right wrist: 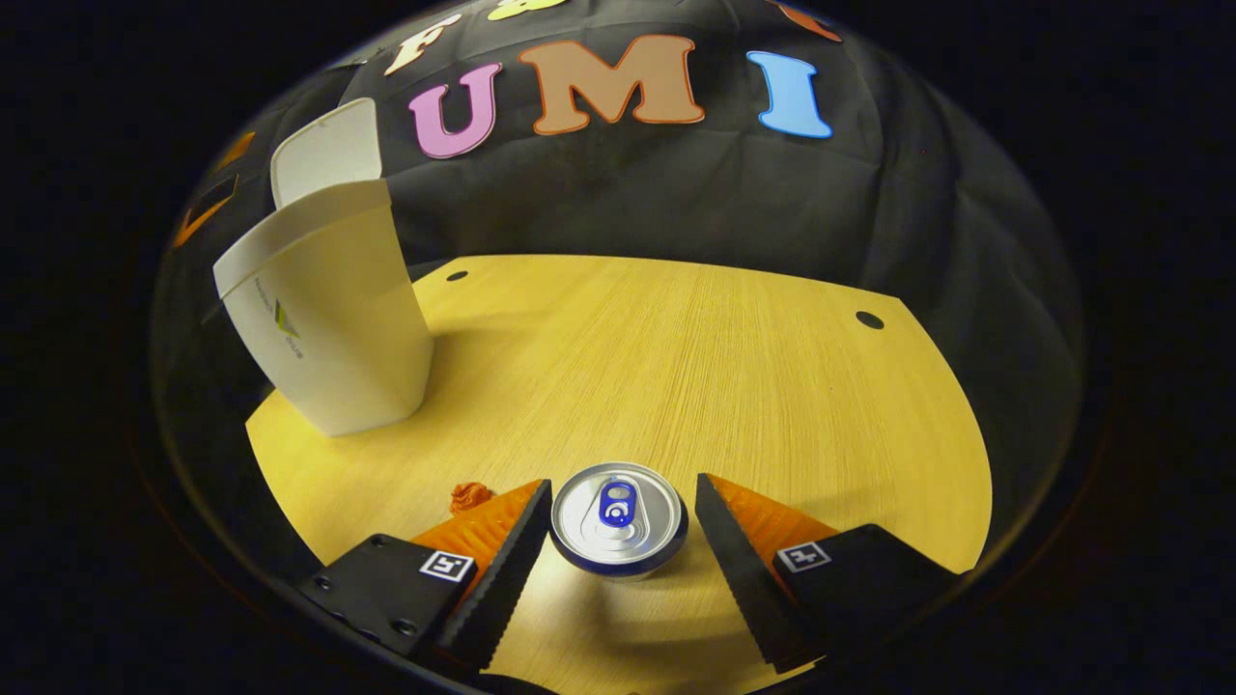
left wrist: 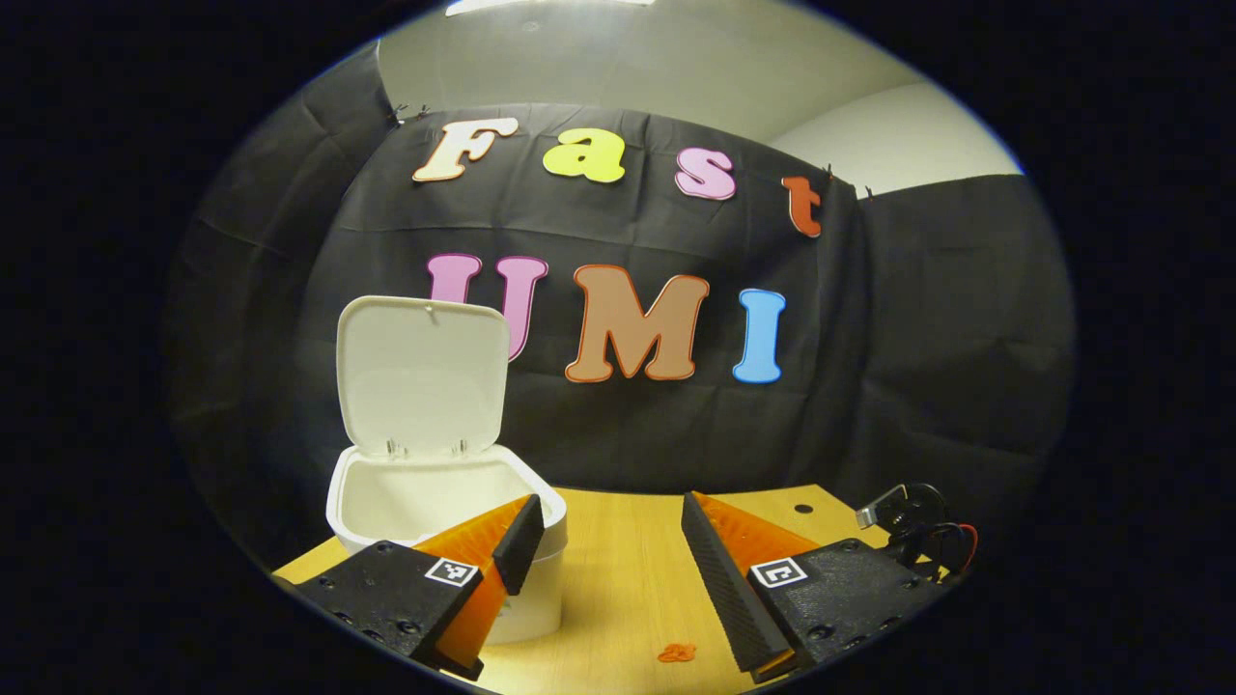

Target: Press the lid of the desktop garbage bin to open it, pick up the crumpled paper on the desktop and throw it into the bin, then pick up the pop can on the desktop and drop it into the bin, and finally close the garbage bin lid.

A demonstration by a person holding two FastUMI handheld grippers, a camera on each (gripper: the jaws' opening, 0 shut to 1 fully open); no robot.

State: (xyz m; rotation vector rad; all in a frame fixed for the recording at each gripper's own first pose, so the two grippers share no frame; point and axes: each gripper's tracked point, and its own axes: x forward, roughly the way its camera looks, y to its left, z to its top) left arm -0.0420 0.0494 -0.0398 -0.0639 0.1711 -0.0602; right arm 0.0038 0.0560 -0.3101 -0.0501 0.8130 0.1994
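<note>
Can (right wrist: 619, 519) upright on the desk (right wrist: 676, 367), top and tab facing the camera, long axis vertical, sitting between the fingers of the right gripper (right wrist: 623, 502); jaws spread wide, close on both sides, gripping nothing. Bin (right wrist: 328, 319) well ahead to the left, lid (left wrist: 422, 376) up. Left gripper (left wrist: 606, 526) wide open and empty, bin just ahead-left. Wooden top, black cloth wall behind.
</note>
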